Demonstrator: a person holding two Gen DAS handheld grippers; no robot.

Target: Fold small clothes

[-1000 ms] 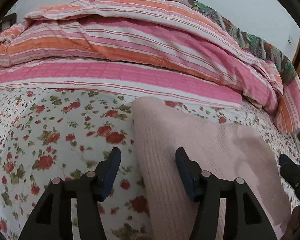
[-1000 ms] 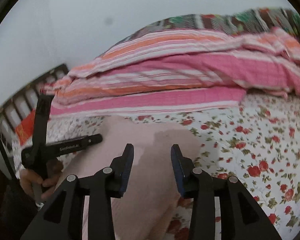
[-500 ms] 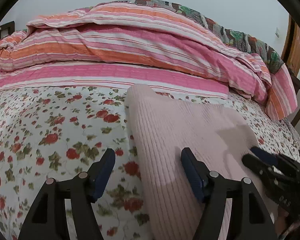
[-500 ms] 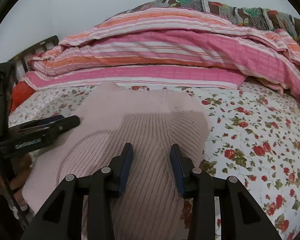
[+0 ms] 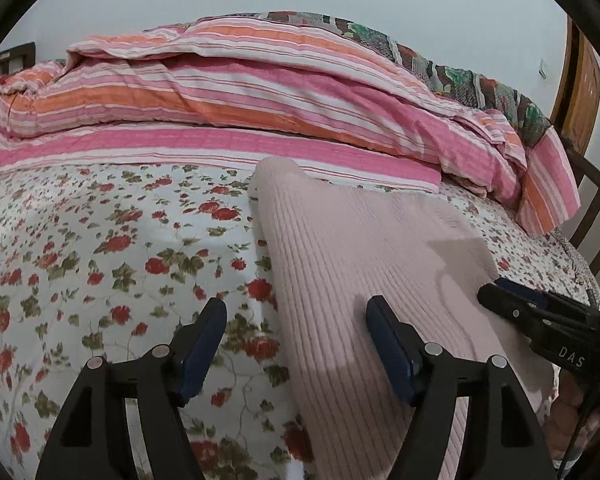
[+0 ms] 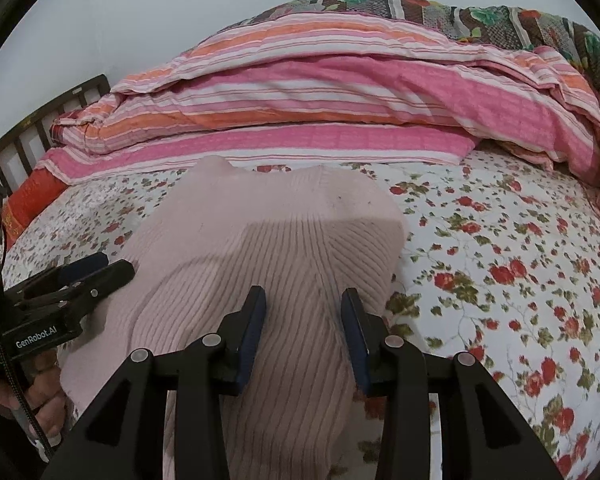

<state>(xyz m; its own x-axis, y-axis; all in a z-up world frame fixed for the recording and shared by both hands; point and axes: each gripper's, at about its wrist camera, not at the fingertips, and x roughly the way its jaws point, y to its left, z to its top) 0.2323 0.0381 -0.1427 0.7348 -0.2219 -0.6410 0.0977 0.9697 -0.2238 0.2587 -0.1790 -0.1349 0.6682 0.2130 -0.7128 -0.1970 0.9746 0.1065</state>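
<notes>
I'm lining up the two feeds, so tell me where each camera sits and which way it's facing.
Left wrist: on the left tool, facing along its open fingers toward the striped quilt, straddling the pink ribbed garment's left edge; right tool at right.
Right wrist: on the right tool, open above the garment; left tool and hand at left.
Shared: garment, quilt, floral sheet.

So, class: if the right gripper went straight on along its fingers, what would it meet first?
Probably the pink ribbed garment: the open right gripper points along it, and the cloth fills the gap between its fingers. Beyond it lies the striped quilt. Height above the cloth is unclear.
</notes>
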